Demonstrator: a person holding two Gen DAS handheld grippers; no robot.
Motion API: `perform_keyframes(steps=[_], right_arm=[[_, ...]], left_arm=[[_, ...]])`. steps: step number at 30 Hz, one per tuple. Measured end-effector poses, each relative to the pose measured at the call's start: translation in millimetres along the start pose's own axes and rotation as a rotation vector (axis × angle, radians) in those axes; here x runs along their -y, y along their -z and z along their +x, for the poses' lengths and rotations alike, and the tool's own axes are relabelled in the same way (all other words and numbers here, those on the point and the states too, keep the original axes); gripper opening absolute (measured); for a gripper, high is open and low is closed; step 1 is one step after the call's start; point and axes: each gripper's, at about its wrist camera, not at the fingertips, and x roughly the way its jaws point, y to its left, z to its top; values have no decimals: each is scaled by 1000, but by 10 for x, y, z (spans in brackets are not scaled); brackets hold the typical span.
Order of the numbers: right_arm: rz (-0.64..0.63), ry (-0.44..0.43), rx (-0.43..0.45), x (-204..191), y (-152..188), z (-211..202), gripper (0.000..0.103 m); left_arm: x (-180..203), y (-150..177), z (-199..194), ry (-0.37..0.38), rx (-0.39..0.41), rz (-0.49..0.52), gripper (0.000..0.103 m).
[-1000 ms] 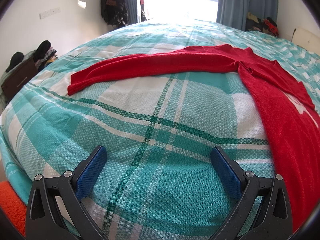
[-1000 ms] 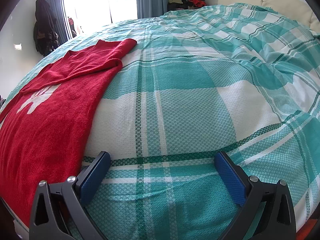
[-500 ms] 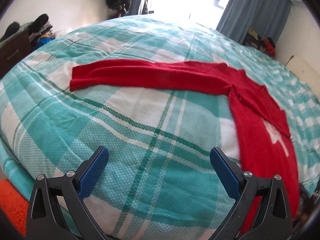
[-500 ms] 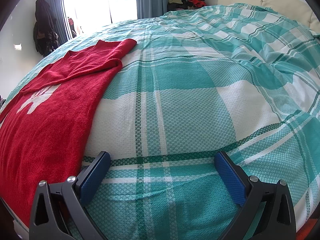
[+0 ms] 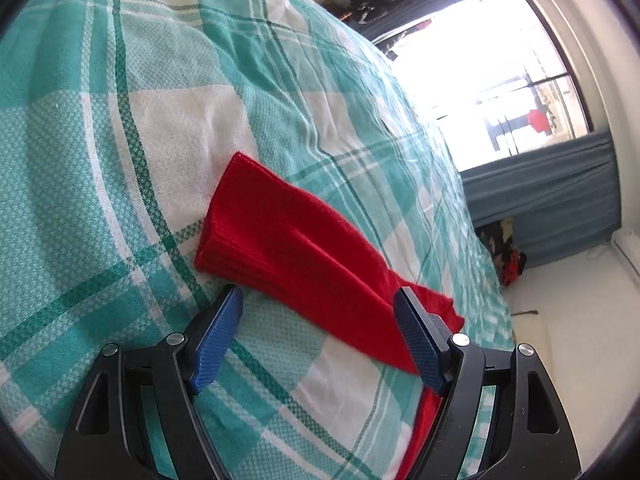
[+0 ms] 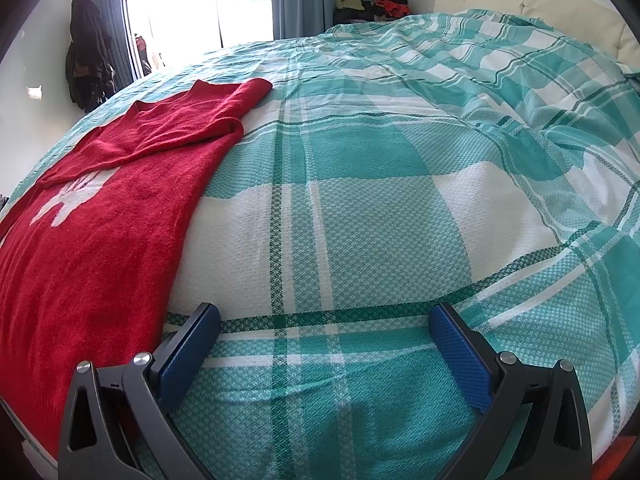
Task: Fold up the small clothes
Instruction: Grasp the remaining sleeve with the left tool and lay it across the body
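A red knit sweater lies flat on the teal plaid bed. In the left wrist view its left sleeve [image 5: 296, 248] stretches across the cover, cuff end toward the upper left. My left gripper [image 5: 320, 320] is open and empty, tilted, hovering just above the sleeve with the sleeve passing between and under the fingers. In the right wrist view the sweater body [image 6: 100, 216] with a white motif lies at the left, its other sleeve folded over the chest. My right gripper [image 6: 324, 328] is open and empty over bare bed cover, right of the sweater's edge.
The teal plaid bed cover [image 6: 380, 200] is rumpled at the far right near a cream headboard [image 6: 520, 8]. A bright window with blue curtains [image 5: 540, 200] stands beyond the bed. Dark clothes hang on the wall [image 6: 86, 52]. Clothes are piled in the corner [image 6: 376, 4].
My left gripper has swung left and rolled, closing in on the sleeve near its cuff end. My right gripper has not moved. The sweater lies as before.
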Motion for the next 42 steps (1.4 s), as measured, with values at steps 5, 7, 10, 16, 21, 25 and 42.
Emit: perform_keyframes(steps=[5,7,10,16,21,25,42], right_arm=[[2,2,1,1,1,-2,103],[2,1,2,-3,4,-2,103],[2,0,0,-2,7,-2,103],[4,-4,-8,-6,-9,16,103],[6,-7,-10,-3,-14,23,103],[7,-11,-10,0,-12,24,103],[-3,-24,-3,10,-16,40,103]], left_arm=[[5,-88,119,-42,89,-77,21],[141,-129,108,-105,90,-39,5],[824,-120,-69,-127,154,179,4],[3075,751,-281,129,150,744,4],[4099,2180,149,270,-98,1059,54],[3422,2974,580,216,-334,1067,71],[2283,2425,1073,-299,-150,1506,70]])
